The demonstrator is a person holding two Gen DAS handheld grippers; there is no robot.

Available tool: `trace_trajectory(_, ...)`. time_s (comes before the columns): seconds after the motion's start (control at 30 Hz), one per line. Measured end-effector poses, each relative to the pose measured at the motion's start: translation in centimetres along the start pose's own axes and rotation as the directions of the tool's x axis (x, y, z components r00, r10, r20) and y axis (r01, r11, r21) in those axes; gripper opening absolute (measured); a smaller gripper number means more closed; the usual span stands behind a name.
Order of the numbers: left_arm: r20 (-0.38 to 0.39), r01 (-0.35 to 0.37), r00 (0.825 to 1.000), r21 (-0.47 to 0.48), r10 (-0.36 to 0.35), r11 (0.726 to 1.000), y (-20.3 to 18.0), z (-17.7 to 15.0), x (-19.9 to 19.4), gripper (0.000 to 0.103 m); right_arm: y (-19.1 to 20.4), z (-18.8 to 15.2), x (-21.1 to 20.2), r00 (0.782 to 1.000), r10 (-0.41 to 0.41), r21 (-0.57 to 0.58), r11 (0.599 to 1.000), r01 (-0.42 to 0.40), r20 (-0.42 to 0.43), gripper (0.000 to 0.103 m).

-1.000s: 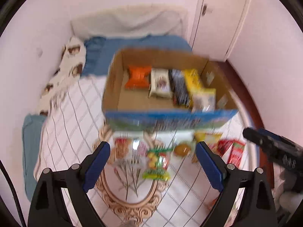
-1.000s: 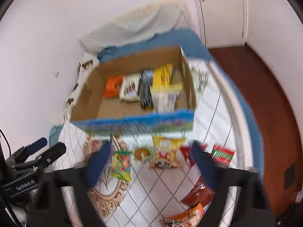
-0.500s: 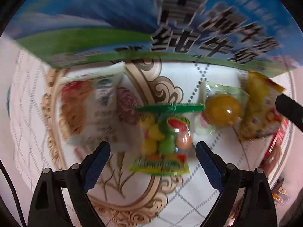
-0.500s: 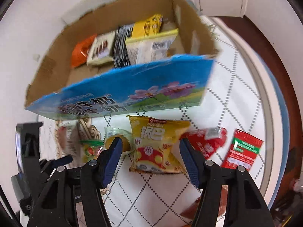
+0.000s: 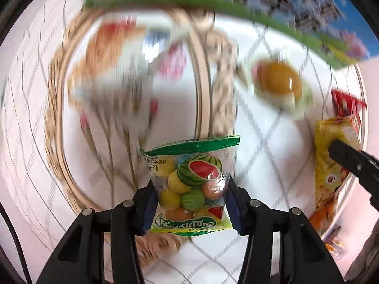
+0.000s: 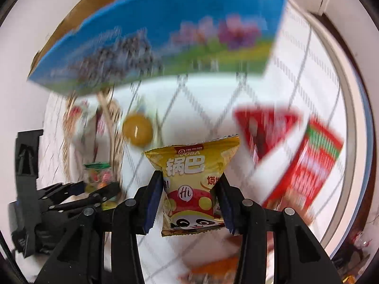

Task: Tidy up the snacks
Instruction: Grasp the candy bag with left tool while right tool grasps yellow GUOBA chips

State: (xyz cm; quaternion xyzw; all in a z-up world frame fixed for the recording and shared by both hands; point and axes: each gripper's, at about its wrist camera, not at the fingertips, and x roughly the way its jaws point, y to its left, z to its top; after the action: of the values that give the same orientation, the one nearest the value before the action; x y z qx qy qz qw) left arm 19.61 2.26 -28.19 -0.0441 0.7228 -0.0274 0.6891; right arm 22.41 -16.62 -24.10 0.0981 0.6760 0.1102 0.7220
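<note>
Nearest, the left claw (image 5: 189,201) has just been closing and its blue pads now pinch the candy bag (image 5: 190,184) — a clear little pouch with a green crimped top, full of round fruit-coloured sweets. Beside it the right claw (image 6: 189,198) has likewise been closing, and its pads dent the sides of the yellow crisp packet (image 6: 191,184), a puffy foil pillow with a panda printed low down. Both lie on the bed's white quilt (image 5: 272,142), a soft cloth with a grey diamond grid and a tan scrollwork oval.

Both packs look light and squashy. The candy bag should slump around its hard lumps, so a hold across the middle seems safest. The foil packet is slick and air-filled, and I'd guess it could pop out sideways or get its contents crushed if squeezed hard — the crimped ends would grip better.

A little further sits a round orange jelly cup (image 6: 137,130), smooth and glossy, then blurred red sachets (image 6: 263,127) off to the right. Beyond them all stands the box (image 6: 165,47), cardboard with a glossy blue-and-green printed front, where I take it these snacks belong.
</note>
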Motion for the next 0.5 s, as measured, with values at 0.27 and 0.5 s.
trace_trajectory(0.27,-0.043,0.044,0.998,0.006,-0.044,0.999,-0.3,-1.5,1.9,0.056,-0.2,-2.3,1.5,0.999,-0.002,0.040,0.999,0.004,-0.040,0.050)
trace_trajectory(0.5,-0.075,0.100,0.992,-0.009,-0.100,0.995,-0.8,-1.5,2.5,0.061,1.5,-2.9,0.6,0.996,-0.085,-0.060,0.995,0.082,-0.042,0.056)
